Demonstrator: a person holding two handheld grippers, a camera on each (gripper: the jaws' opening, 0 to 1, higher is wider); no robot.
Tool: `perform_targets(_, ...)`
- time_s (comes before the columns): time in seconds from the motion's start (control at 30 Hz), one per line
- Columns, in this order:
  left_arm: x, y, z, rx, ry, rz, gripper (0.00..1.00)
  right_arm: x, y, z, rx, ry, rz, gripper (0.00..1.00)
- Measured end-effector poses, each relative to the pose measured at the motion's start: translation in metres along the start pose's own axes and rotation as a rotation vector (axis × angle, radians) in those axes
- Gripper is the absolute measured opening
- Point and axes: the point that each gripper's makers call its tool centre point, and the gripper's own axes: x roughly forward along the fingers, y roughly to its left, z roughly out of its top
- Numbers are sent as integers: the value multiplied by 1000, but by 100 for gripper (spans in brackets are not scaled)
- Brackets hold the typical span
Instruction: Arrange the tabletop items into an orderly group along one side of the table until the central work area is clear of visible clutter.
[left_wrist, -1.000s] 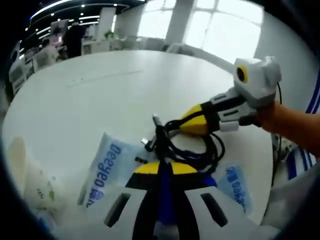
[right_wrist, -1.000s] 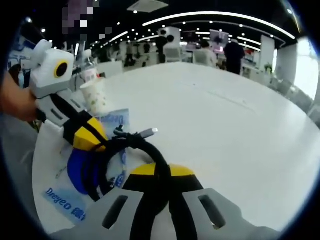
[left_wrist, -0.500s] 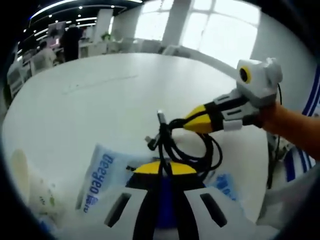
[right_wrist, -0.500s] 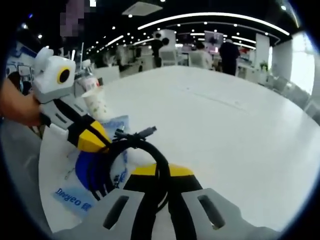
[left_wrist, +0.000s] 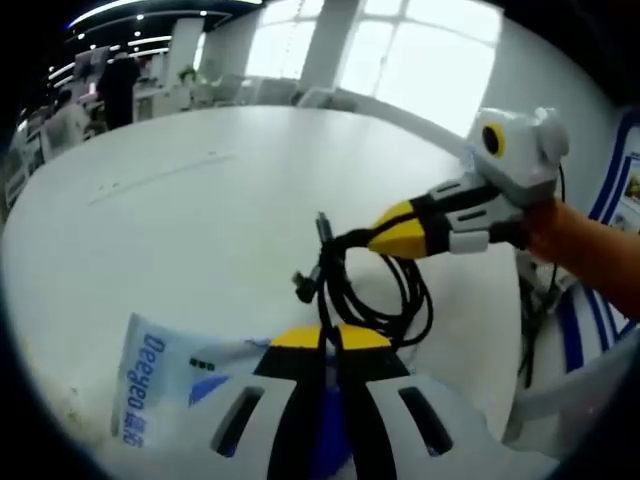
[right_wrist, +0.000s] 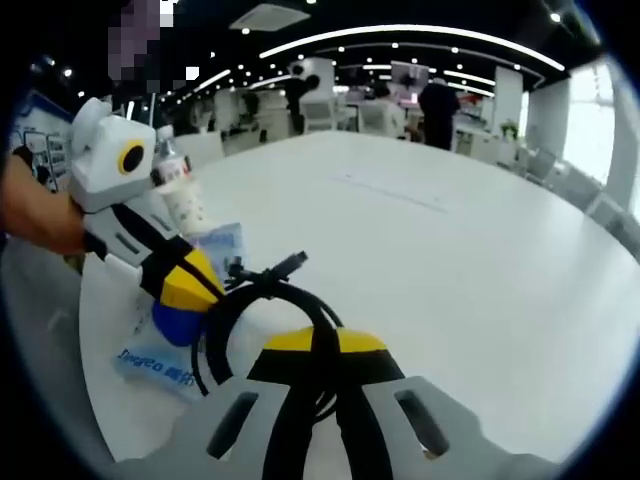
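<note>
Left gripper view: looked out over a white round table (left_wrist: 180, 220); own left gripper (left_wrist: 328, 345) rose from 6 o'clock, yellow-tipped jaws pressed together on a coiled black cable (left_wrist: 370, 290); cable loop hung just past the tips toward 1 o'clock, with its two plug ends (left_wrist: 312, 255) sticking out at about 11 o'clock of the coil; right gripper (left_wrist: 385, 240) came in from 3 o'clock, held by a person's hand (left_wrist: 575, 245), its yellow tips pinching the same cable at the top of the loop; a pale blue printed packet (left_wrist: 160, 375) lay flat on the table at 8 o'clock, partly under the jaws; a blue object (left_wrist: 322, 440) showed between the jaws, too hidden to identify.

Right gripper view: own right gripper (right_wrist: 322, 345) at 6 o'clock, closed on the black cable, loop bulging toward 9 o'clock; left gripper (right_wrist: 195, 285) entered from 9 o'clock, clamped on the far side of the loop; beneath it the blue object (right_wrist: 175, 322) sat on the packet (right_wrist: 160, 365); a paper cup (right_wrist: 185, 205) and a clear bottle (right_wrist: 165, 155) stood at 10 o'clock near the table edge.
</note>
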Motion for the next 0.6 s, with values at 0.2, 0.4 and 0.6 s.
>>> perform_targets(0.2, 15, -14, 2, 3, 14, -28, 0, -11, -12, -11, 20, 14, -28, 4)
perform_targets(0.4, 30, -25, 4, 18, 27, -51, 0, -19, -25, -22, 32, 36, -60, 5)
perform_targets(0.6, 42, -26, 2, 27, 54, -53, 1, -16, -33, -29, 29, 72, -85, 5)
